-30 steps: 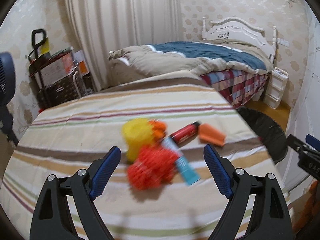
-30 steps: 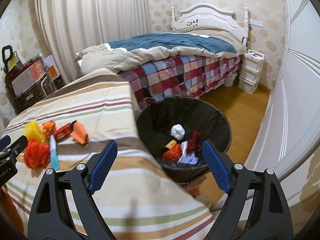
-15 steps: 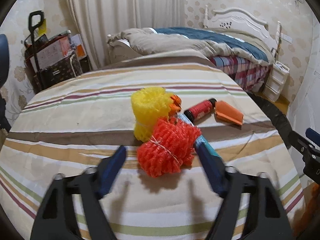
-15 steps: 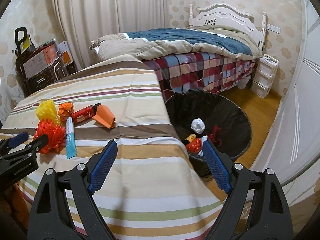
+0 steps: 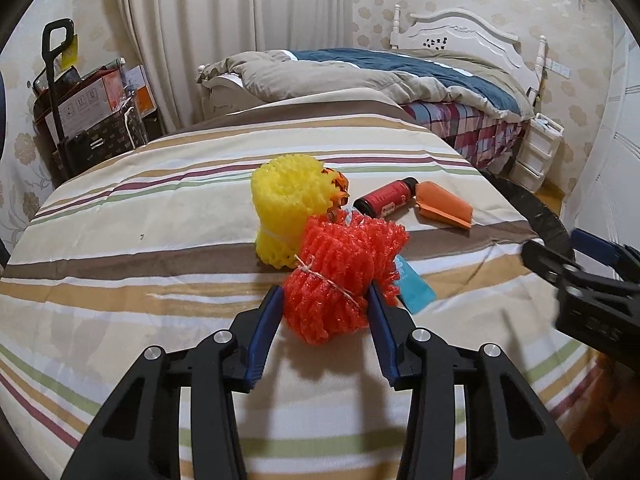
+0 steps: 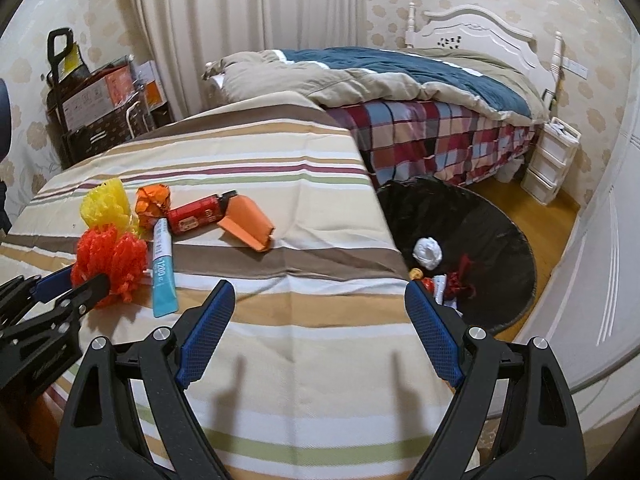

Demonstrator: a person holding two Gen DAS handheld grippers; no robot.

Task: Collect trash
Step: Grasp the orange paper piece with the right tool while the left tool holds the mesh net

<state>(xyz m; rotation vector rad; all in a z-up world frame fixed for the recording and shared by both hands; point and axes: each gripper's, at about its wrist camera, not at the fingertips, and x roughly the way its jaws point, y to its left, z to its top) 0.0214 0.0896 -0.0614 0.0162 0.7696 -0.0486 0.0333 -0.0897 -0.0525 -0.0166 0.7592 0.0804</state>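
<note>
Left hand-held gripper (image 5: 325, 300): jaws closing around the red foam net (image 5: 340, 276), one blue pad at each flank of the bundle and touching it or very nearly so; whether they press yet I cannot tell for sure.
Red foam net: lies on the striped worktop (image 5: 140, 248), tied round the middle with a thin string, right between the left fingers.
Yellow foam net (image 5: 288, 208): just beyond the red one and touching it, a little to the left.
Orange crumpled wrapper (image 6: 153, 202): behind the yellow net, partly hidden in the left view.
Blue-and-white tube (image 6: 163, 268): flat on the worktop, just right of the red net, its far end under the net's edge.
Red bottle (image 5: 386, 200): on its side, farther ahead and to the right.
Orange carton (image 5: 444, 206): beside the bottle, touching its cap end.
Right hand-held gripper (image 6: 318, 332): jaws spread wide with nothing between them, hanging over bare striped cloth.
Black trash bin (image 6: 500, 236): on the floor to the right of the right hand-held gripper, past the worktop's edge, with a white paper ball (image 6: 427, 252) and red scraps inside.
</note>
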